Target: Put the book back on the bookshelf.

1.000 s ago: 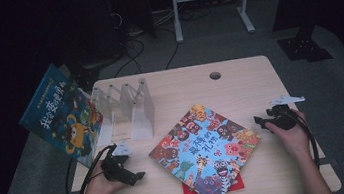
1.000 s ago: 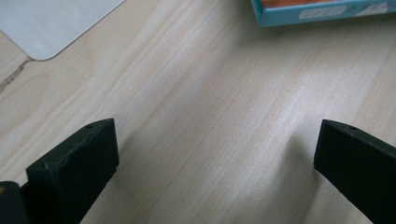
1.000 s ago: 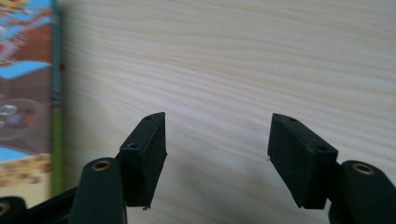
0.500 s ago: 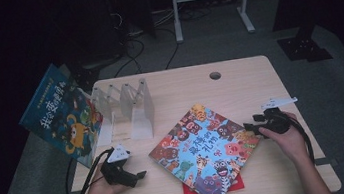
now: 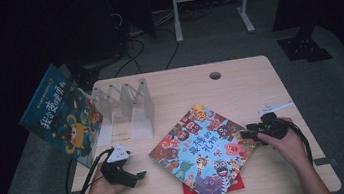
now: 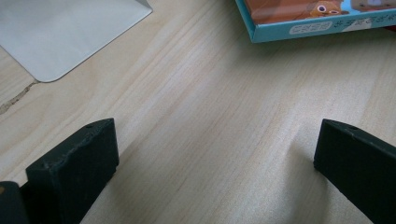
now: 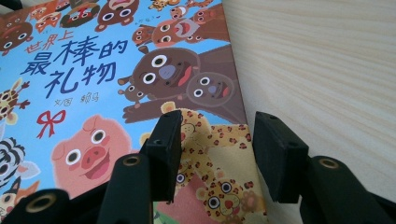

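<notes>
A picture book with cartoon animals on a blue cover [image 5: 202, 153] lies flat and skewed on the wooden table [image 5: 239, 88], on top of a red book [image 5: 190, 193]. My right gripper [image 5: 245, 134] is at the book's right corner. In the right gripper view its jaws [image 7: 217, 122] straddle the cover's [image 7: 93, 70] edge, one over the cover and one over bare wood. They have just been closing, and a gap still shows between them. My left gripper [image 5: 137, 176] rests near the front left edge; its open jaws [image 6: 215, 135] have only bare wood between them.
A clear folding book stand [image 5: 126, 108] stands at the back left, its pale base [image 6: 65, 32] ahead of the left jaws. A blue picture book [image 5: 61, 116] leans off the table's left edge. A cable hole [image 5: 215, 75] sits near the far edge.
My right gripper has moved left onto the animal book's right corner and its jaws stand narrower. The left hand has stayed in place.
</notes>
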Tool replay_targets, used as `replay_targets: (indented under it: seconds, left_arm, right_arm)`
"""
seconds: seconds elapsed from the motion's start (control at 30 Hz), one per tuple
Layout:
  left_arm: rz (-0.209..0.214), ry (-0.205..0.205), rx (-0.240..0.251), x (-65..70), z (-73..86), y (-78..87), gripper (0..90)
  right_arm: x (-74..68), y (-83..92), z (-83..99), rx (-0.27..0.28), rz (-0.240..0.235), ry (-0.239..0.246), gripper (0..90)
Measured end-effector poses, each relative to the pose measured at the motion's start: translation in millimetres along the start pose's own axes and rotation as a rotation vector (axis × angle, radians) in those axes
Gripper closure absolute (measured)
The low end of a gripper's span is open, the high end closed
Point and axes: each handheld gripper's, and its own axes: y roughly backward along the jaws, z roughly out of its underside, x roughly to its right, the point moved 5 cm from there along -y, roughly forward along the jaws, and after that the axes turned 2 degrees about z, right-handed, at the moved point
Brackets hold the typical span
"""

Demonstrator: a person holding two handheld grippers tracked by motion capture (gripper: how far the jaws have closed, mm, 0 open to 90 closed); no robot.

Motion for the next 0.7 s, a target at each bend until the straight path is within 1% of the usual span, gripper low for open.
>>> replay_targets:
  seconds: [0.07, 0.13, 0.4, 0.5, 0.53, 0.6, 0.63, 0.7]
  left_arm:
    - [0.0, 0.0, 0.0, 0.0, 0.0, 0.0, 0.0]
    - [0.001, -0.001, 0.0, 0.0, 0.0, 0.0, 0.0]
    - [0.002, -0.002, 0.0, 0.0, 0.0, 0.0, 0.0]
    - [0.014, -0.013, 0.002, 1.2, -0.3, -0.3, 0.0]
    - [0.018, -0.01, 0.002, 1.1, -0.8, -0.5, 0.0]
    - [0.04, -0.003, -0.005, 2.5, -4.1, -1.4, 0.0]
    - [0.047, -0.009, -0.01, 3.7, -6.4, -1.4, 0.0]
    - [0.052, -0.022, -0.003, 6.9, -12.7, -1.3, 0.0]
  right_arm:
    - [-0.1, 0.0, 0.0, 0.001, 0.0, 0.002, 52.5]
    - [-1.4, -0.3, -0.8, 0.004, 0.006, 0.015, 54.0]
    - [-11.1, -4.5, -2.7, -0.005, -0.025, 0.04, 54.1]
    - [-13.3, -5.6, -3.2, -0.003, -0.027, 0.055, 53.8]
    - [-13.8, -6.0, -3.4, -0.004, -0.027, 0.059, 53.8]
    - [-14.7, -6.5, -4.0, -0.002, -0.024, 0.065, 53.7]
    - [-14.8, -6.6, -4.1, -0.001, -0.022, 0.068, 53.6]
    - [-14.8, -6.8, -4.2, 0.0, -0.021, 0.07, 53.6]
